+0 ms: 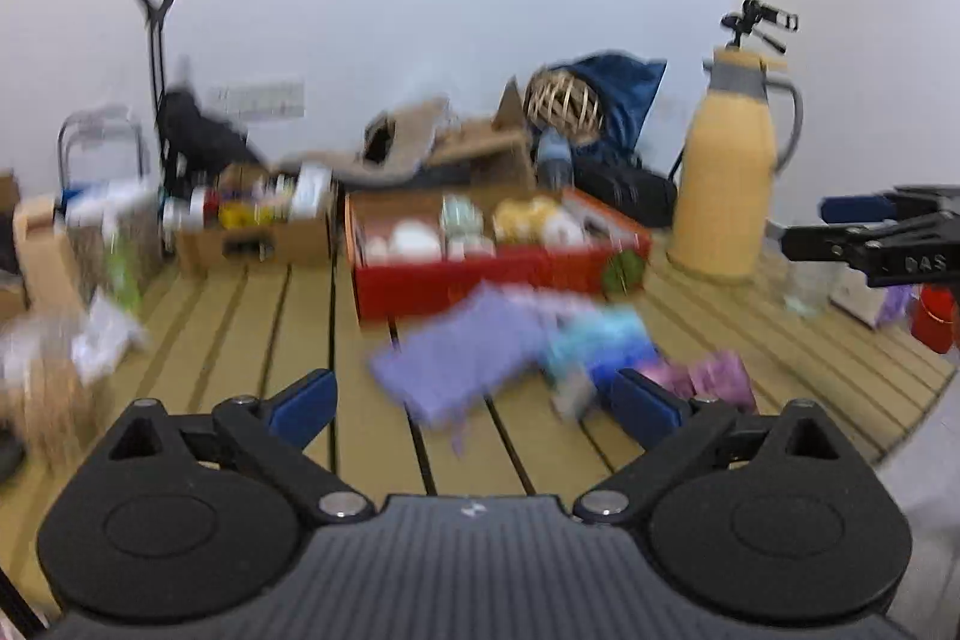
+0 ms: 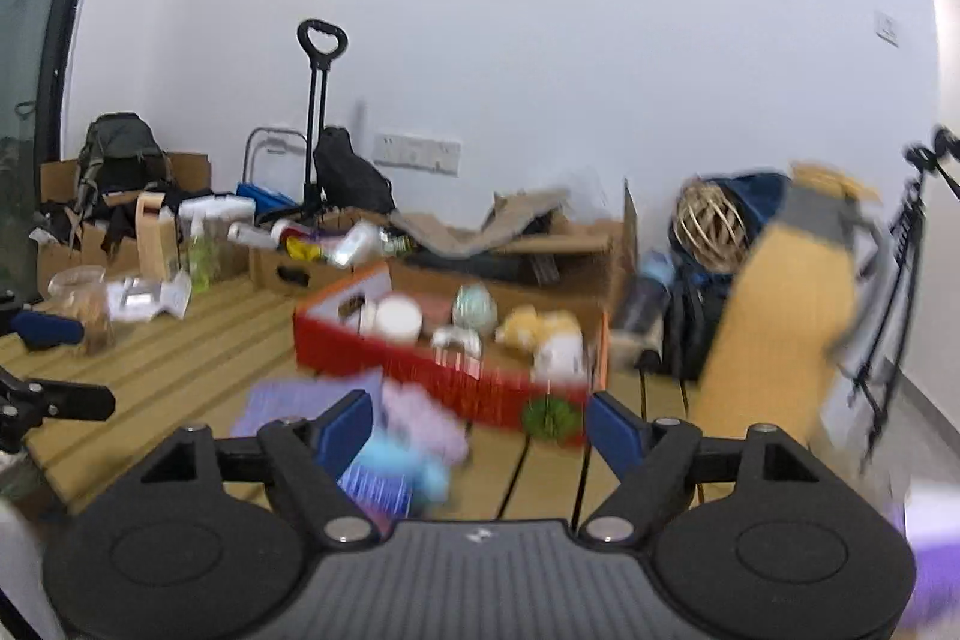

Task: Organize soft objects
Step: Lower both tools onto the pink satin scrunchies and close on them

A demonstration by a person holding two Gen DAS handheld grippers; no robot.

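Room: white walls are backing a slatted wooden bench (image 1: 288, 316), with boxes, bags and a folded trolley (image 2: 318, 124) crowding the far edge.
Soft things: a purple cloth (image 1: 462, 358) is lying flat near the front of the bench, with a blue cloth (image 1: 600, 346) just beside it and a pink cloth (image 1: 714, 376) further right; all three are resting loose in front of the red box (image 1: 498, 274).
Red box: it is holding pale round items and a yellow soft item (image 2: 540, 328); their exact nature cannot be told.
Left tool (image 1: 474, 400): its jaws are standing wide, holding nothing, hovering short of the purple cloth.
Right tool (image 2: 480, 436): its jaws are standing wide, empty, pointing over the blue cloth toward the red box.
Step in hand: judged as the approach to a first cloth.
Method advised: lowering one tool onto a cloth edge, pinching a fold rather than the flat middle, while keeping clear of the yellow jug (image 1: 726, 178) at the right.
Obscured: motion blur is smearing both views; cloth outlines, overlaps and count are uncertain, and the right side of the right wrist view is hard to make out.
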